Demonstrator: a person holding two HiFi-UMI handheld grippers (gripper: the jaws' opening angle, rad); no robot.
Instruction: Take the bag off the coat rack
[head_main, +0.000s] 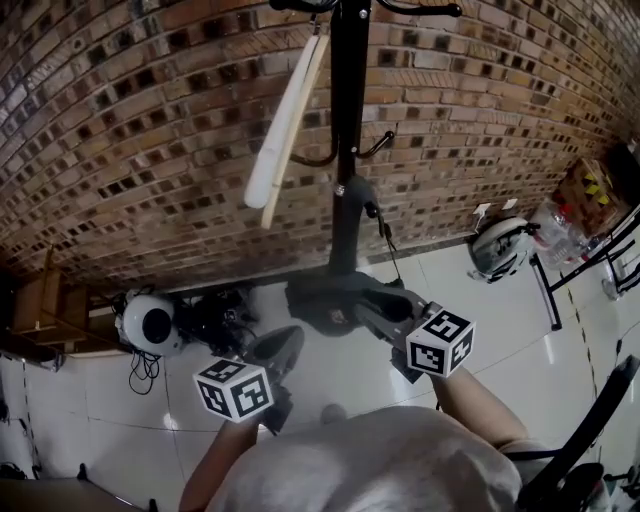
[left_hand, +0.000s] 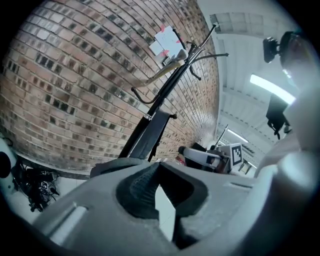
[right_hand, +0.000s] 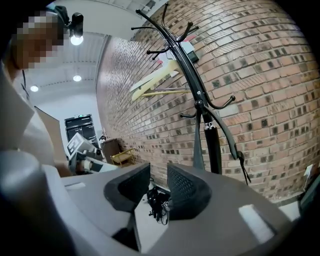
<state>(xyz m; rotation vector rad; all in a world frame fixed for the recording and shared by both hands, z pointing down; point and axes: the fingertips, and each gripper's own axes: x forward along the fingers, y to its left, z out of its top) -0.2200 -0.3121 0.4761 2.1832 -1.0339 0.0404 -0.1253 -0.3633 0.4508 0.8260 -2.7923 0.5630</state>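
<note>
The black coat rack (head_main: 347, 150) stands against the brick wall. A long cream bag (head_main: 285, 125) hangs from one of its top hooks and tilts down to the left; it also shows in the left gripper view (left_hand: 162, 72) and the right gripper view (right_hand: 156, 79). Both grippers are low, near the rack's dark base (head_main: 335, 300) and far below the bag. The left gripper (head_main: 283, 342) (left_hand: 159, 169) is shut with its tips together and holds nothing. The right gripper (head_main: 378, 303) (right_hand: 158, 181) is open, with only floor and cables seen through the gap.
A white round device (head_main: 150, 322) with a tangle of black cables lies on the floor to the left. A white helmet-like object (head_main: 497, 247), a cardboard box (head_main: 588, 190) and a black metal frame (head_main: 585, 268) stand to the right. Wooden furniture (head_main: 40, 300) is at far left.
</note>
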